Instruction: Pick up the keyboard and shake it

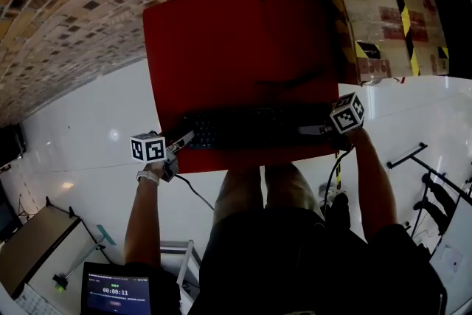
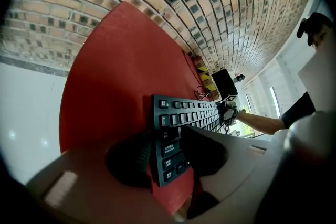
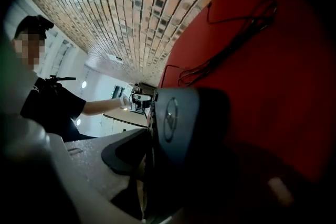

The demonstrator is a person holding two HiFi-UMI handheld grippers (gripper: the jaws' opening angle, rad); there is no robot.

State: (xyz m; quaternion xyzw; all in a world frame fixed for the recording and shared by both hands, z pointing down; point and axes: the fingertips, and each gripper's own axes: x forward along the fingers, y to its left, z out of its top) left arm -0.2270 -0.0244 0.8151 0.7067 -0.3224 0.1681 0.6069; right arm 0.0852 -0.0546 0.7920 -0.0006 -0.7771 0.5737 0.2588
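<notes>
A black keyboard (image 1: 251, 127) lies along the near edge of the red table (image 1: 236, 40). My left gripper (image 1: 188, 138) is at its left end. In the left gripper view the keyboard (image 2: 189, 115) runs away from me, and my left gripper (image 2: 168, 152) is shut on its near end, one jaw under it and one over the keys. My right gripper (image 1: 306, 130) is at the right end. In the right gripper view the keyboard's end (image 3: 178, 118) sits between the jaws of my right gripper (image 3: 173, 165), which stand apart. The jaw on the far side is dark and blurred.
The keyboard's black cable (image 1: 287, 81) lies looped on the table behind it. A taped cardboard box (image 1: 383, 18) stands against the brick wall at the table's right. My legs are under the table's near edge, and a small screen (image 1: 116, 293) sits low on the left.
</notes>
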